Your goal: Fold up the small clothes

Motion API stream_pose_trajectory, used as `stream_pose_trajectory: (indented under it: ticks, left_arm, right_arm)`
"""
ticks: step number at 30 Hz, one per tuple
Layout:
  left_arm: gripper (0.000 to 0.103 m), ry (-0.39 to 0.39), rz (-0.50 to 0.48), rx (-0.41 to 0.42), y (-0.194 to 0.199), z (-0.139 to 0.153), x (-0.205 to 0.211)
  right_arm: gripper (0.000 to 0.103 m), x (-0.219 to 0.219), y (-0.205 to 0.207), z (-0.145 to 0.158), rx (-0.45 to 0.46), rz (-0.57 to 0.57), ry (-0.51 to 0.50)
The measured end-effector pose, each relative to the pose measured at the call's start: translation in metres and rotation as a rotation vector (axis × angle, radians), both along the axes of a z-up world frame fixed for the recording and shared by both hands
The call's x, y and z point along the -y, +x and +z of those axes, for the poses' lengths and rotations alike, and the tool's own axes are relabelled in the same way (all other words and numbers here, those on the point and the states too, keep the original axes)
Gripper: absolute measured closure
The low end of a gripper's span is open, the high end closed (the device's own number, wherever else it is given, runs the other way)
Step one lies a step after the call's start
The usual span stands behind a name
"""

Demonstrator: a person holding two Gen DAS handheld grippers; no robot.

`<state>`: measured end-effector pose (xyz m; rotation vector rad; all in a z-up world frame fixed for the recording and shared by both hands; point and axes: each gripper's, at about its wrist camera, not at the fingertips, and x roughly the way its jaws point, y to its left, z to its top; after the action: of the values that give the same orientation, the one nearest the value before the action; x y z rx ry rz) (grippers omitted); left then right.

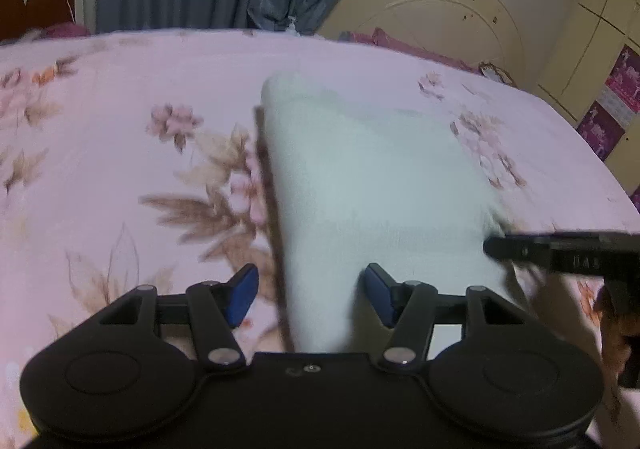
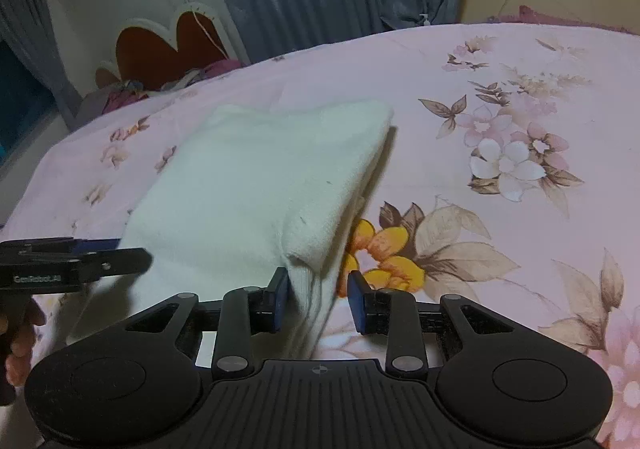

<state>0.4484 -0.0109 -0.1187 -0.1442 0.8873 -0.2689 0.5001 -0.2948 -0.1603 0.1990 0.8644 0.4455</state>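
Both the left claw (image 1: 310, 295) and the right claw (image 2: 318, 303) gape around the white cloth (image 1: 372, 185).

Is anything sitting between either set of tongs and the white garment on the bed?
Nothing visible. The white garment already lies between the open jaws of the left tongs and the right tongs, with only the floral bedsheet around it.

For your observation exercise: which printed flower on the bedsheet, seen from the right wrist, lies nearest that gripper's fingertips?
The orange-yellow flower, just beyond the right gripper beside the white garment. The other flowers are pale pink or white and lie farther off.
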Motion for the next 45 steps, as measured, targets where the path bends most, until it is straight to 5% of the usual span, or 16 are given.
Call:
stream_pose_trajectory:
  ticks: [4, 7, 9, 13, 18, 21, 24, 29, 31, 32, 34, 37, 40, 42, 45]
  left_arm:
    - [0.037, -0.013, -0.003, 0.037, -0.005, 0.006, -0.009]
    - [0.030, -0.062, 0.021, 0.047, 0.009, 0.011, -0.021]
    - [0.030, -0.137, 0.028, 0.017, 0.024, 0.010, -0.029]
    - [0.032, -0.340, 0.043, -0.121, 0.055, -0.013, -0.042]
    - [0.036, -0.530, 0.049, -0.189, 0.073, -0.030, -0.054]
    - [0.038, -0.574, 0.043, -0.228, 0.082, -0.037, -0.055]
    - [0.052, -0.533, 0.045, -0.243, 0.090, -0.035, -0.049]
    - [0.075, -0.239, -0.045, -0.116, 0.082, 0.002, -0.007]
    - [0.076, -0.263, -0.071, -0.050, 0.070, 0.020, -0.003]
    - [0.075, -0.269, -0.070, -0.040, 0.068, 0.023, -0.002]
    - [0.065, -0.161, -0.085, -0.038, 0.068, 0.019, 0.009]
    - [0.028, 0.026, -0.065, -0.035, 0.069, 0.005, 0.027]
    - [0.033, -0.076, -0.039, -0.084, 0.072, -0.003, 0.014]
    - [0.035, -0.154, -0.025, -0.111, 0.074, -0.006, 0.002]
    - [0.037, -0.317, 0.001, -0.159, 0.080, -0.016, -0.013]
  right_arm:
    - [0.073, 0.006, 0.000, 0.005, -0.025, 0.016, 0.012]
    - [0.069, 0.024, 0.004, 0.016, -0.031, -0.043, 0.156]
    - [0.031, 0.029, 0.012, 0.014, -0.056, -0.066, 0.222]
    - [0.031, 0.026, 0.034, 0.003, -0.141, -0.092, 0.295]
    - [0.032, 0.030, 0.049, -0.019, -0.236, -0.154, 0.412]
    - [0.039, 0.027, 0.053, -0.018, -0.249, -0.151, 0.400]
    - [0.049, 0.016, 0.056, -0.014, -0.221, -0.118, 0.323]
    - [0.068, -0.006, 0.054, -0.001, -0.158, -0.055, 0.184]
    - [0.074, -0.005, 0.046, 0.011, -0.120, -0.054, 0.182]
    - [0.074, -0.002, 0.041, 0.015, -0.106, -0.056, 0.198]
    - [0.074, 0.003, 0.041, 0.005, -0.144, -0.078, 0.208]
    - [0.073, 0.007, 0.045, -0.009, -0.186, -0.091, 0.250]
    - [0.067, 0.011, 0.048, -0.004, -0.194, -0.097, 0.252]
    - [0.039, 0.015, 0.043, -0.002, -0.172, -0.124, 0.202]
    - [0.040, 0.009, 0.042, -0.009, -0.190, -0.091, 0.230]
